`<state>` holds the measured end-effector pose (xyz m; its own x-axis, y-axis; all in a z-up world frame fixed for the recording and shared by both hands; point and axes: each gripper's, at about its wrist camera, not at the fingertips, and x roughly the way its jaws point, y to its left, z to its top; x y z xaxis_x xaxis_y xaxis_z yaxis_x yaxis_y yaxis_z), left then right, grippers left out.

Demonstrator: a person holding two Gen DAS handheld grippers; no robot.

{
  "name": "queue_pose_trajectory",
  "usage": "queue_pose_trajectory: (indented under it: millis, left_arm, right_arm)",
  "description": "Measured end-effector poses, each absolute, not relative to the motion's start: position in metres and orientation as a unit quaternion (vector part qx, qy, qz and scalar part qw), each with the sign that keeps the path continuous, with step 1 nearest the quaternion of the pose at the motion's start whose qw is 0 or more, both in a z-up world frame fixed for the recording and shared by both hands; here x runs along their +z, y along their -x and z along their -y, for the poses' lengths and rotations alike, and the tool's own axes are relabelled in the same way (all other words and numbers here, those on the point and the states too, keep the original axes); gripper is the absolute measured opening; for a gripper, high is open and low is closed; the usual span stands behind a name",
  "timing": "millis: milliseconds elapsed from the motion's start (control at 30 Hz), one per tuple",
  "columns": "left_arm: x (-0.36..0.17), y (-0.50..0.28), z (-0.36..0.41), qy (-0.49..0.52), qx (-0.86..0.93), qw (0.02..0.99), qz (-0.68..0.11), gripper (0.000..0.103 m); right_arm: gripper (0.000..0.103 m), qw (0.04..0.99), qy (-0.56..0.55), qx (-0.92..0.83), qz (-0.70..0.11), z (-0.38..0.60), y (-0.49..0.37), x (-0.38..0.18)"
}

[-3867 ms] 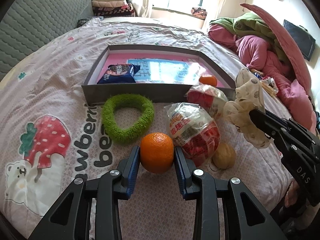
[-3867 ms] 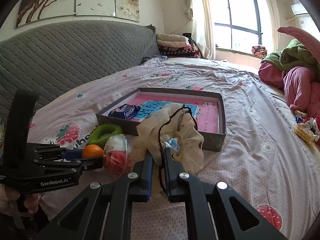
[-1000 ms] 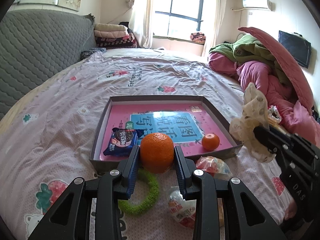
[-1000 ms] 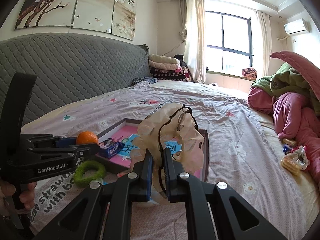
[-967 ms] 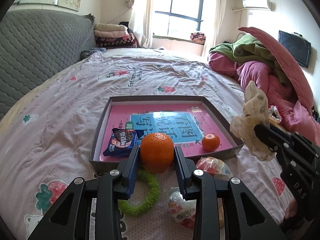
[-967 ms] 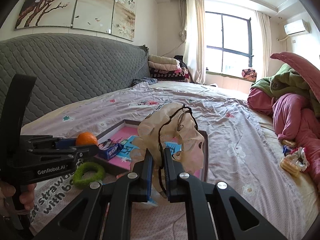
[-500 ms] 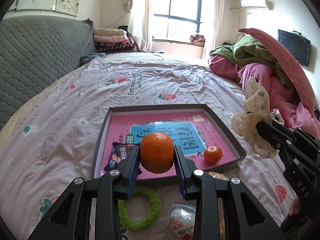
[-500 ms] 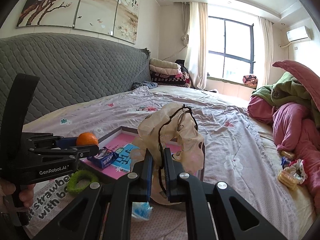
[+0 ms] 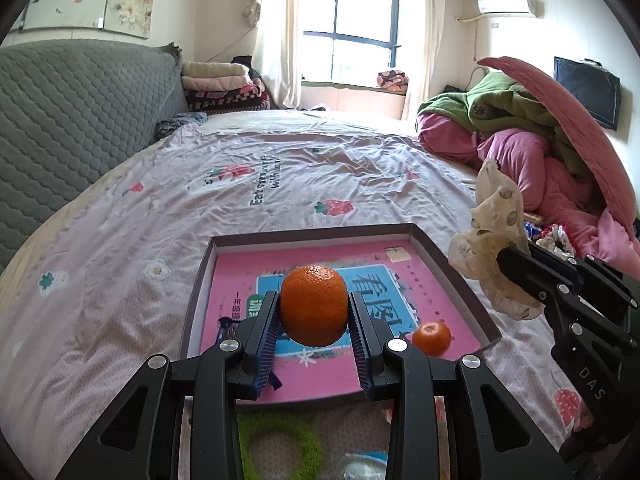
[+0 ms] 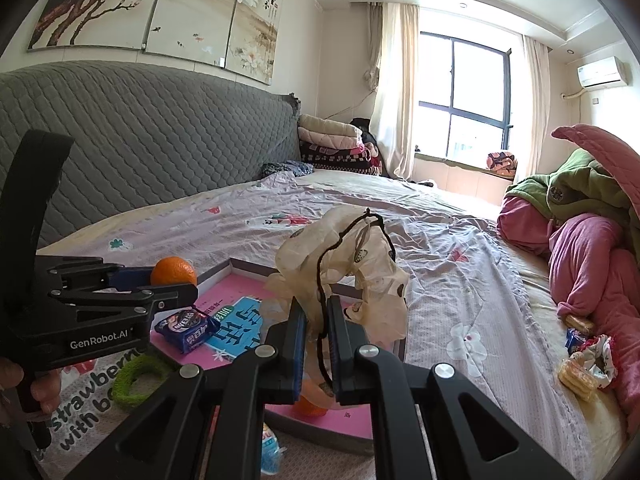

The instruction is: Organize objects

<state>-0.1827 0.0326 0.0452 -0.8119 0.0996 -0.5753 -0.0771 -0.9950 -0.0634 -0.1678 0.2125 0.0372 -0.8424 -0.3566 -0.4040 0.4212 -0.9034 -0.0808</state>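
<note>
Left gripper [image 9: 314, 312] clamping a round orange mandarin [image 9: 313, 305] above the shallow grey box with pink lining [image 9: 436, 257], right gripper [image 10: 316, 330] pinching a cream spotted fabric scrunchie [image 10: 360, 272] beside it, smaller mandarin [image 9: 431, 338] inside the box, strawberry-print bedsheet [image 9: 280, 176] beneath.

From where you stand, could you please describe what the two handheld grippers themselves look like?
Both are matte black plastic frames with angular cut-outs and silver screw heads. The left gripper has ribbed blue pads and white "GenRobot.AI" lettering on its side; the right gripper has similar blue-edged pads and "DAS" printed on its body. No cables show. Bare fingers wrap the left handle.
</note>
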Motion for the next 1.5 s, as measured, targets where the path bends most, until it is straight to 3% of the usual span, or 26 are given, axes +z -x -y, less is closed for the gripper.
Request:
queue_pose_trajectory:
  millis: [1500]
  left_arm:
    - [-0.025, 0.257, -0.064, 0.412, 0.907, 0.084, -0.010, 0.035]
  right_arm:
    - [0.011, 0.204, -0.340, -0.913, -0.091, -0.213, 0.257, -0.036]
